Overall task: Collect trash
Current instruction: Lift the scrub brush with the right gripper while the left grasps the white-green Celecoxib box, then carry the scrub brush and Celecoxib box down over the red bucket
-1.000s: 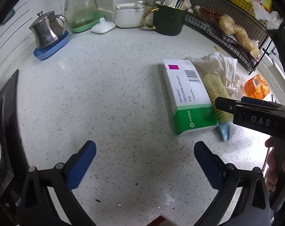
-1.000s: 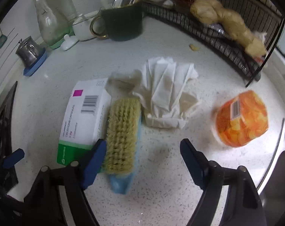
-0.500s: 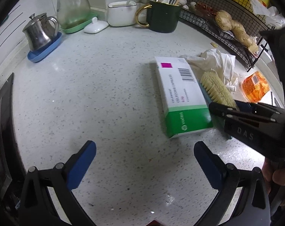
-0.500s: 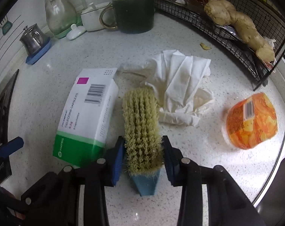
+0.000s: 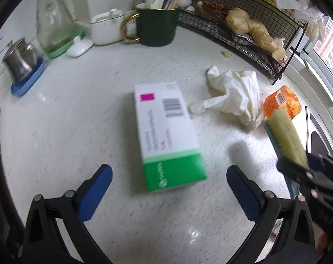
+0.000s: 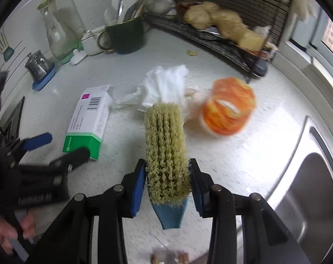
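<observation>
My right gripper is shut on a scrubbing brush with pale bristles and a blue back, held above the white counter. The same brush shows at the right of the left wrist view. A white and green medicine box lies flat on the counter, between and just ahead of the fingers of my open left gripper. A crumpled white tissue lies beyond the box, and an orange snack wrapper sits to its right. In the right wrist view the box, tissue and wrapper lie ahead of the brush.
A dark green mug with utensils, a white lidded dish, a glass carafe and a steel pot line the back. A black wire rack holds ginger at right. A steel sink is right of the counter.
My right gripper shut on the brush and lifted it off the counter to the right. My left gripper moved so the medicine box now sits centred ahead of its fingers.
</observation>
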A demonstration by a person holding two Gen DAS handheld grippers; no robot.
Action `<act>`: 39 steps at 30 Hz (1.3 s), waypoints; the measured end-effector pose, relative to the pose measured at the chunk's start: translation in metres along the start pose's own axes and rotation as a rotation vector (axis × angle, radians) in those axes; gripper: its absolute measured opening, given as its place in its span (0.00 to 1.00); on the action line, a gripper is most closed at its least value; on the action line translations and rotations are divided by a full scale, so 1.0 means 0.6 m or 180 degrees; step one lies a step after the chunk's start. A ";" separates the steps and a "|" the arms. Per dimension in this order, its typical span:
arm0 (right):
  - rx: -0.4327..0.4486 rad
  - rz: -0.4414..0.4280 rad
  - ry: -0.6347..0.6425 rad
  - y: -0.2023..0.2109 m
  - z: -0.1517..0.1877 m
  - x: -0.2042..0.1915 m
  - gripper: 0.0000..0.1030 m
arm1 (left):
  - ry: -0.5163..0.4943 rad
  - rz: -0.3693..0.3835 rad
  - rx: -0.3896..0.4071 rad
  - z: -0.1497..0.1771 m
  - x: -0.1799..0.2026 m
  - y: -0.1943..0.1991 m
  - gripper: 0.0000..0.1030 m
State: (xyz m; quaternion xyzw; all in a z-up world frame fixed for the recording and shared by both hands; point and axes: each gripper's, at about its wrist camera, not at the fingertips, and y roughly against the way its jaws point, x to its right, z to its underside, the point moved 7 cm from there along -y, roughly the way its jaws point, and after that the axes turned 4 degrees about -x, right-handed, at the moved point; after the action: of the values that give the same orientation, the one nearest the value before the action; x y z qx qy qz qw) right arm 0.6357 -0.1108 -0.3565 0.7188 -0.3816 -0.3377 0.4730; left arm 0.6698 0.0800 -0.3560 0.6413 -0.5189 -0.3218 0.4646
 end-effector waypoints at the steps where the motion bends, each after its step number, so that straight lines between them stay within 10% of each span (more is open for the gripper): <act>1: -0.0004 0.0006 -0.0009 -0.001 0.000 0.003 0.34 | -0.0020 -0.0065 -0.0021 -0.006 0.003 -0.005 1.00; 14: -0.0073 0.0003 -0.0049 0.008 0.041 0.040 0.35 | 0.0265 -0.0141 -0.0212 -0.028 -0.027 -0.064 0.97; 18: -0.0051 -0.0005 -0.0055 0.013 0.041 0.040 0.35 | 0.0143 -0.0187 -0.0163 -0.030 -0.020 -0.057 0.57; 39: 0.0115 -0.0015 -0.0045 0.099 0.099 -0.028 0.34 | -0.0098 0.0026 0.0049 0.132 0.000 0.126 0.57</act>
State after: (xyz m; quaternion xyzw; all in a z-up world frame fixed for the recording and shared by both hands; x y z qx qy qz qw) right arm 0.5636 -0.1371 -0.3181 0.7257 -0.3892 -0.3369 0.4565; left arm 0.5712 0.0571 -0.3144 0.6378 -0.5311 -0.3257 0.4529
